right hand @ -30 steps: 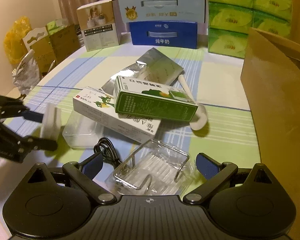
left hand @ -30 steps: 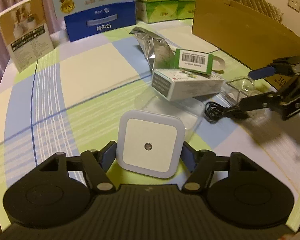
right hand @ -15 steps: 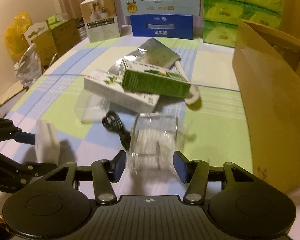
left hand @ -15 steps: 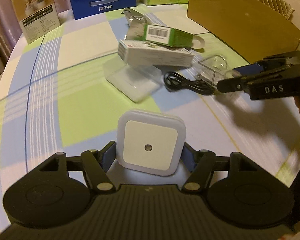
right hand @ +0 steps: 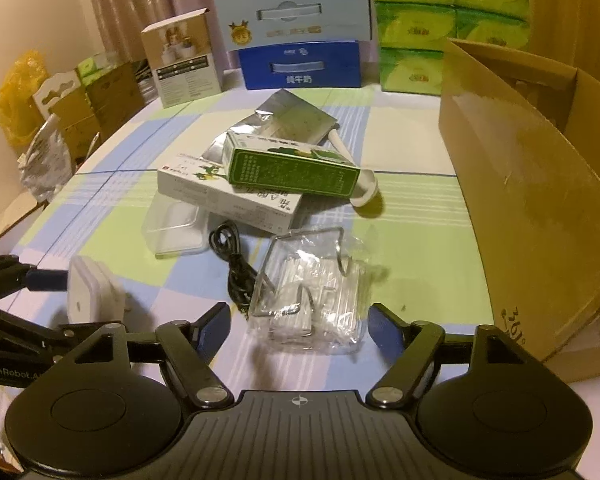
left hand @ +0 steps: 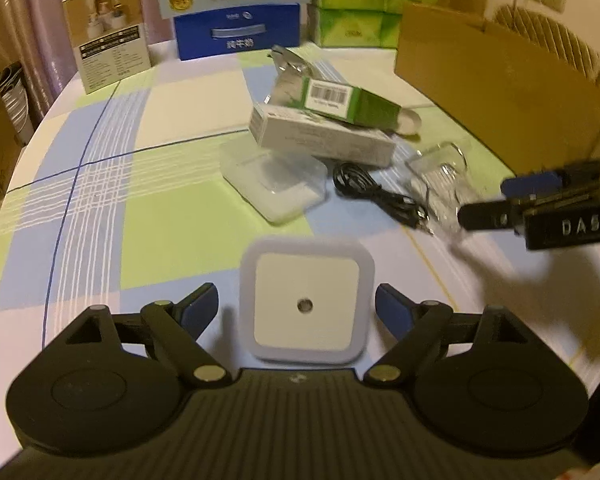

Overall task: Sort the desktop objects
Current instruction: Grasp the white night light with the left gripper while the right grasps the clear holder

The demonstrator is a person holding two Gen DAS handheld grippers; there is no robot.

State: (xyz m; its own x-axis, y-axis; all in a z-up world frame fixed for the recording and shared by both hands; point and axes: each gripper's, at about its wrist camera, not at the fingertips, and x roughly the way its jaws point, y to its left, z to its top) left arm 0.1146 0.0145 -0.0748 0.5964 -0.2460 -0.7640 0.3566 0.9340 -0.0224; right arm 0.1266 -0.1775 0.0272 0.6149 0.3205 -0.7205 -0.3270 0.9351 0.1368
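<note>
My left gripper point(left hand: 296, 306) is opening, its pads clear of the white square night light point(left hand: 306, 300) standing between them on the checked tablecloth point(left hand: 100, 200). My right gripper point(right hand: 300, 324) is opening around a clear plastic packet point(right hand: 312, 292), untouched.

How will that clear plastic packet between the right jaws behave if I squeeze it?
The clear packet looks like thin crinkled film, so it will probably crumple and feel light. Its glossy wrap may slip on the pads. The right gripper is opening, pads off it.
</note>
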